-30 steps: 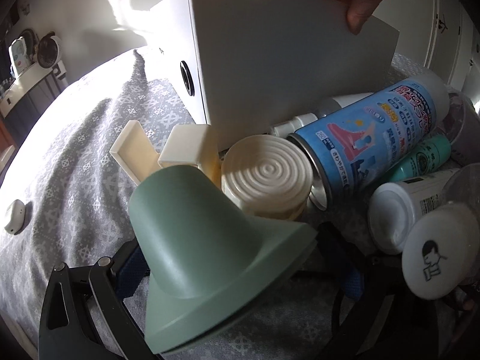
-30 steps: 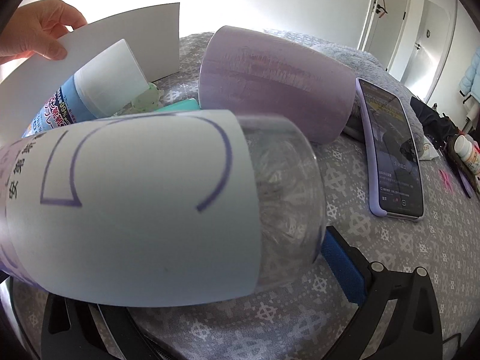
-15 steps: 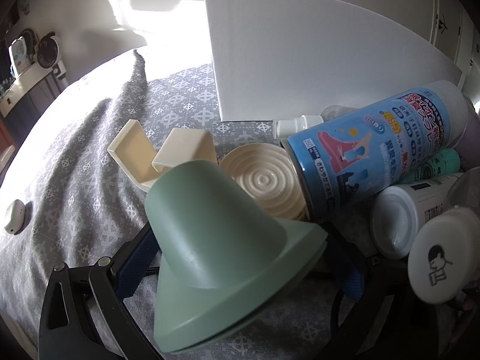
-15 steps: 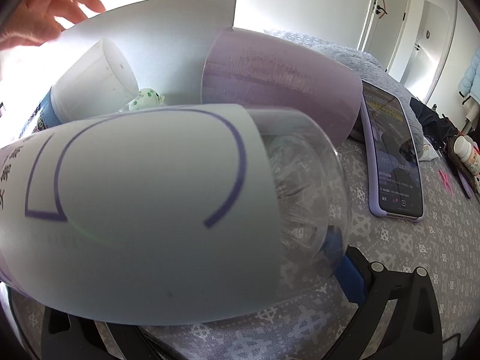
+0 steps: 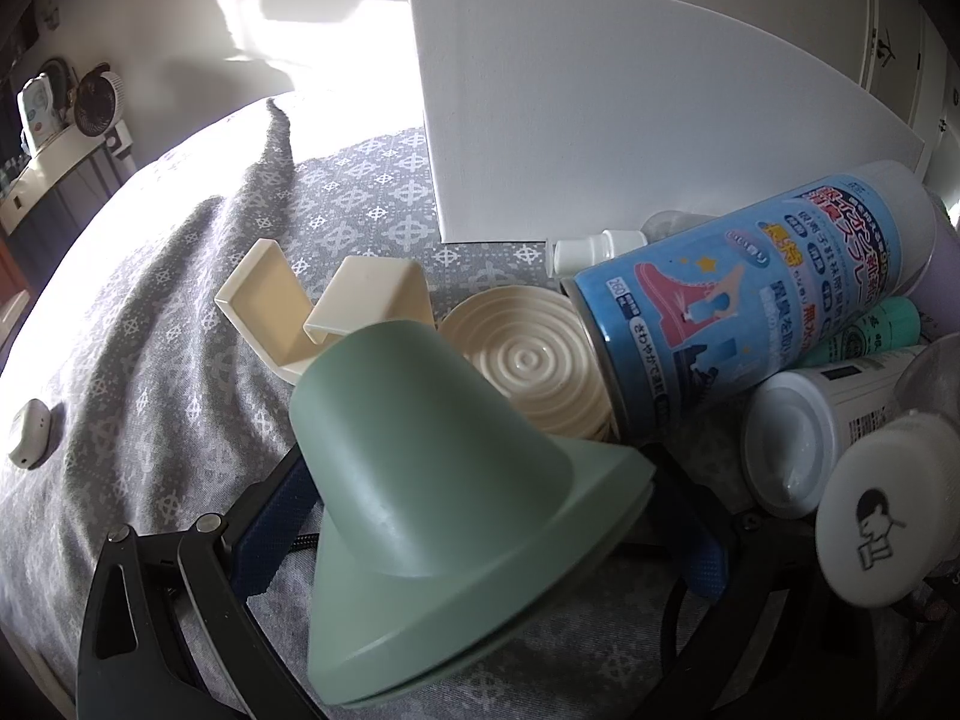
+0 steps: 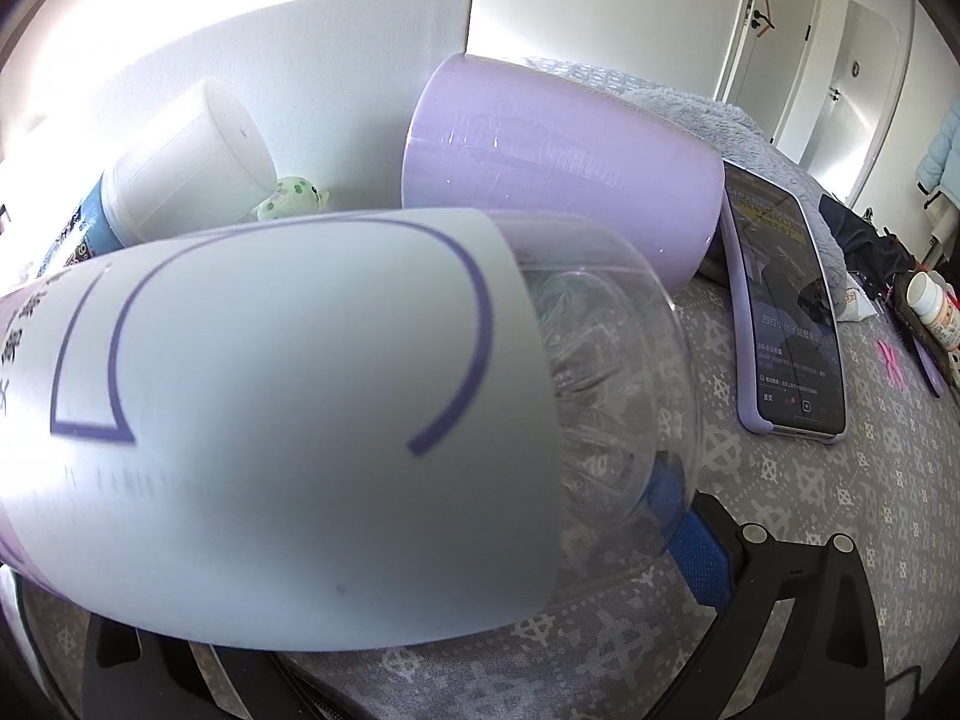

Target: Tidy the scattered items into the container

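Observation:
A white box [image 5: 600,114] stands on the patterned grey bedspread behind a heap of items. My left gripper [image 5: 480,516] is shut on a green bell-shaped cup [image 5: 444,480] lying between its fingers. Beyond it lie a cream ribbed lid [image 5: 528,372], a cream bracket [image 5: 318,306], a blue spray can [image 5: 756,306], a small white spray bottle [image 5: 600,246] and white jars [image 5: 798,438]. My right gripper [image 6: 372,540] is shut on a clear bottle with a white label [image 6: 288,420]. A lilac cup [image 6: 558,168] lies behind it, before the white box [image 6: 312,72].
A phone in a lilac case [image 6: 780,312] lies to the right on the bedspread. A pill bottle [image 6: 933,306] and dark clutter sit at the far right. A small white earbud case [image 5: 30,432] lies at the left. A shelf with a fan [image 5: 96,102] stands beyond.
The hand that held the white box has let go and left the views. The box has shifted and turned, now standing square behind the items. Both grippers keep their holds.

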The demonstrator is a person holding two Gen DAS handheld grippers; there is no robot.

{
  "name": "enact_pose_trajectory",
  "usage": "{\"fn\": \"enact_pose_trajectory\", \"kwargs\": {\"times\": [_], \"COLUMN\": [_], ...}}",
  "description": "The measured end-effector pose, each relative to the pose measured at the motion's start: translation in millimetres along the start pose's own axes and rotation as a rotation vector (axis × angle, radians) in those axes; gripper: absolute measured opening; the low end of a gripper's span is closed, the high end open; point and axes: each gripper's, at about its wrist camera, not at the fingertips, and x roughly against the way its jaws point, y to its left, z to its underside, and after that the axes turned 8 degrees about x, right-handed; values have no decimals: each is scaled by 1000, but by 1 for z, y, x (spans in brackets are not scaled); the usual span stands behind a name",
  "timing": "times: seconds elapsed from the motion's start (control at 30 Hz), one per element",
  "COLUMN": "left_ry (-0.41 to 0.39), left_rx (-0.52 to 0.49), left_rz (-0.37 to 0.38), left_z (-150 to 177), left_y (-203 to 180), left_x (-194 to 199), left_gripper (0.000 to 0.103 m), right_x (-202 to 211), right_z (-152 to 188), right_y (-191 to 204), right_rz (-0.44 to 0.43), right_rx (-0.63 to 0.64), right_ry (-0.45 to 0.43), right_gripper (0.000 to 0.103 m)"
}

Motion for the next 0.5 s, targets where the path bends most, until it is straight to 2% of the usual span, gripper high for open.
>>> {"fn": "enact_pose_trajectory", "kwargs": {"times": [0.5], "left_ry": [-3], "left_rx": [-5], "left_rz": [-8], "left_z": [0], "left_y": [-1], "left_x": [0], "left_gripper": [103], "right_x": [2], "right_z": [1], "right_y": [3], "right_rz": [0], "right_rx": [1], "right_ry": [-1], "right_gripper": [103]}}
